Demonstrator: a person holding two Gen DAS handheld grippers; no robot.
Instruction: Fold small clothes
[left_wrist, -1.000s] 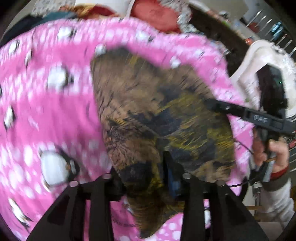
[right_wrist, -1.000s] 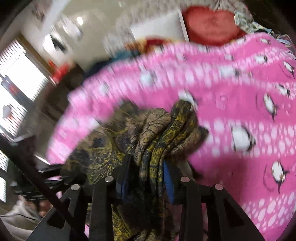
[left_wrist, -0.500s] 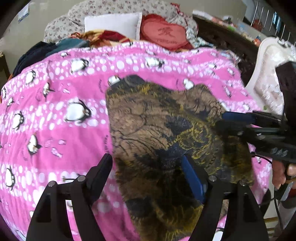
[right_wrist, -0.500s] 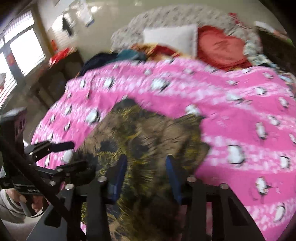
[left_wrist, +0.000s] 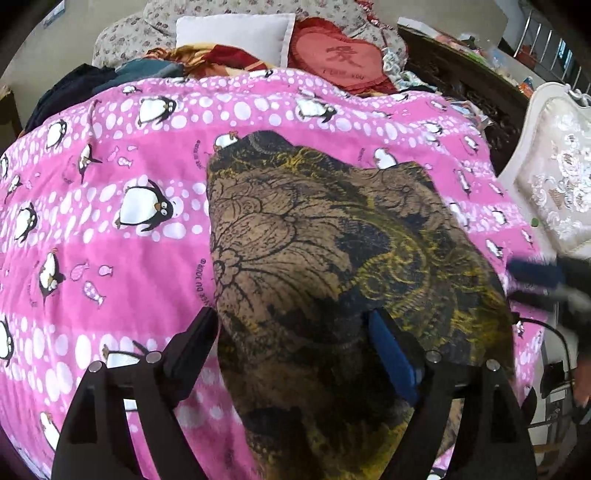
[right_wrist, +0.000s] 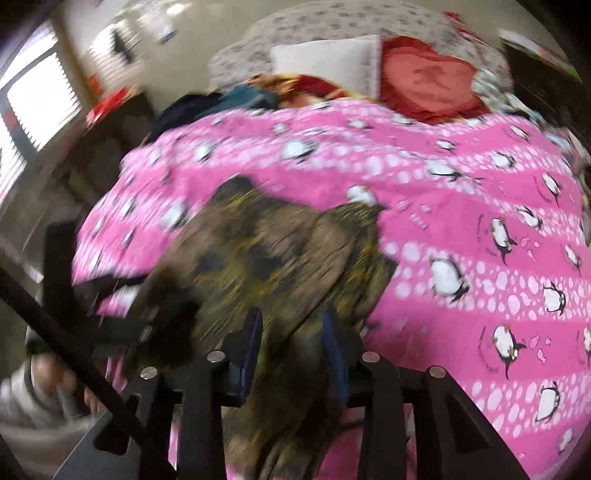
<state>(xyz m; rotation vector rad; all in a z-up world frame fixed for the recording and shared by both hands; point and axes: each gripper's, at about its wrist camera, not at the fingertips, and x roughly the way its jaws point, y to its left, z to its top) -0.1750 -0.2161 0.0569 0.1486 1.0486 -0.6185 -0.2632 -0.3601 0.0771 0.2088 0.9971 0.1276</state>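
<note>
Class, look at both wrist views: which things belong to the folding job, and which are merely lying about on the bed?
Part of the job:
- brown patterned garment
- left tool
- right tool
- pink penguin blanket, the work surface

Lying about:
- red heart cushion
- white pillow
- dark clothes pile

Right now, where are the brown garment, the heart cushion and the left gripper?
brown garment (left_wrist: 325, 236), left wrist view, middle of its flat top.
heart cushion (left_wrist: 340, 59), left wrist view, centre.
left gripper (left_wrist: 291, 332), left wrist view, between fingertips.

Home bedroom, pink penguin bedspread (left_wrist: 110, 258), white pillow (left_wrist: 232, 35), red heart cushion (left_wrist: 340, 59), piled clothes (left_wrist: 74, 92)
</note>
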